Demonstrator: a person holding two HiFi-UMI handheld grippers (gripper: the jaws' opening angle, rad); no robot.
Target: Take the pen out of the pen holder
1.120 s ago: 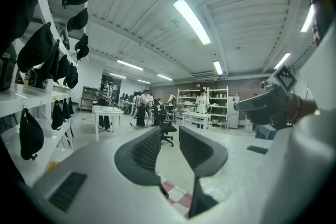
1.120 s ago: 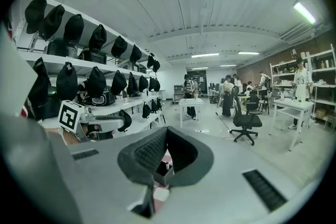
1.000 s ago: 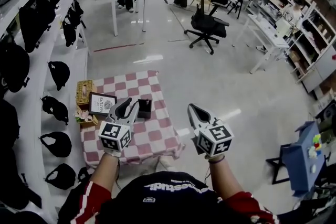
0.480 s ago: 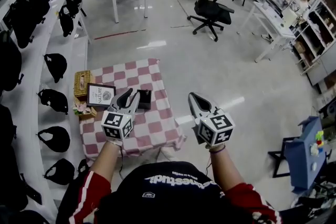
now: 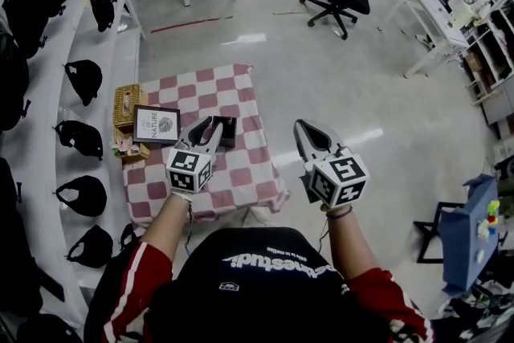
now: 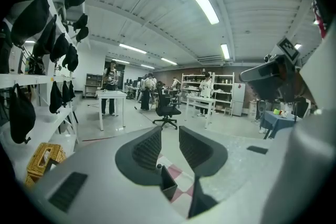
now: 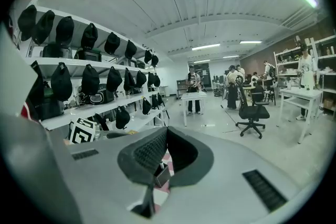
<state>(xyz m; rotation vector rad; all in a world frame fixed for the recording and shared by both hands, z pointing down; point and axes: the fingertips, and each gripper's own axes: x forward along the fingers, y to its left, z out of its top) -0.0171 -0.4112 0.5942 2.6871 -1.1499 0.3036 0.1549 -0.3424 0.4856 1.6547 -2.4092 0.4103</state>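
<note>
Two grippers: left gripper [image 5: 207,127] spread, nothing between; right gripper [image 5: 303,126] tips pressed together, empty.
Pen holder [image 5: 226,129]: on checkered table [image 5: 241,189], just beyond left gripper.
Pen [image 6: 159,167]: tip above holder's rim in left gripper view; head view cannot resolve it.

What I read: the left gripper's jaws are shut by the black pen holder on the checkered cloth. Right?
Not quite. The left gripper has its jaws apart, empty, by the black pen holder on the checkered cloth; the left gripper view shows it.
</note>
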